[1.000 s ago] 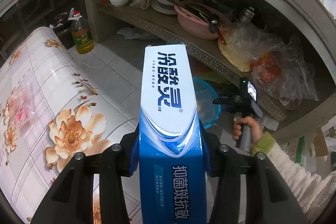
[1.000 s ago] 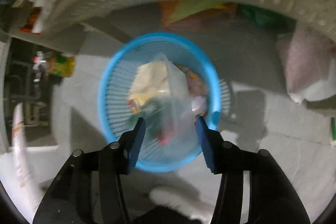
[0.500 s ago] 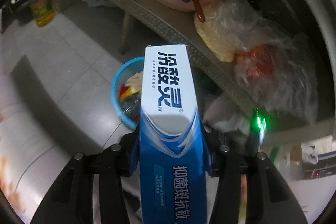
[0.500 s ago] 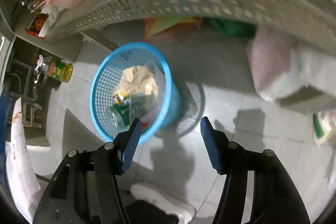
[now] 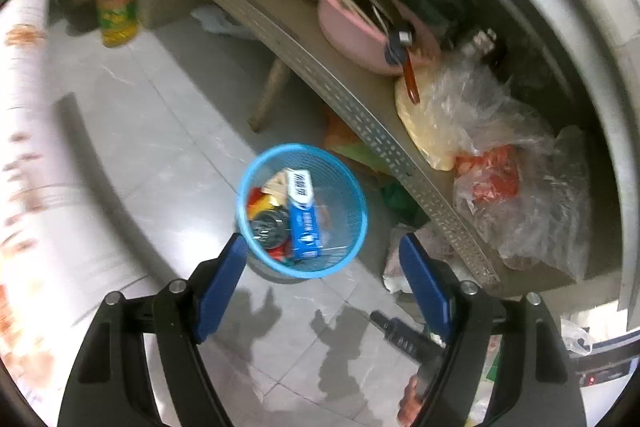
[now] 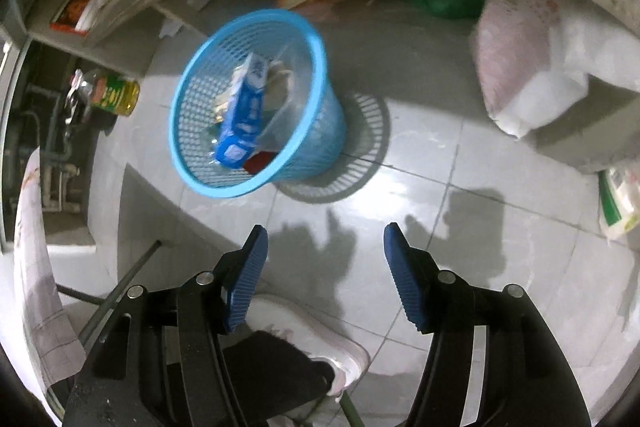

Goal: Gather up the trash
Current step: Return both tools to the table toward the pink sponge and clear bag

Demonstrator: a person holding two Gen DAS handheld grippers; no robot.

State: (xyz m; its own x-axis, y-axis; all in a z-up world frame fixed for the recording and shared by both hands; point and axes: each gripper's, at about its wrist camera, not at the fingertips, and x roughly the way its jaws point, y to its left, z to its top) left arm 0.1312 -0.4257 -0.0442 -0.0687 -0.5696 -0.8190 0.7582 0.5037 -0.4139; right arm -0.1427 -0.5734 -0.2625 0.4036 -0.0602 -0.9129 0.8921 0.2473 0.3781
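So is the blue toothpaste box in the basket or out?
In. The toothpaste box lies inside the blue basket on other trash; the open left gripper is empty.

The left gripper [image 5: 322,259] points steeply down at the floor, its blue-padded fingers [image 5: 224,279] spread wide with nothing between them; its jaws have just been opening. The right gripper [image 6: 324,259] also points down, its jaws apart and empty after opening a little. Part of a hand [image 5: 412,403] shows low in the left view. A dark trouser leg [image 6: 276,371] and a white shoe [image 6: 320,339] stand below the right gripper.
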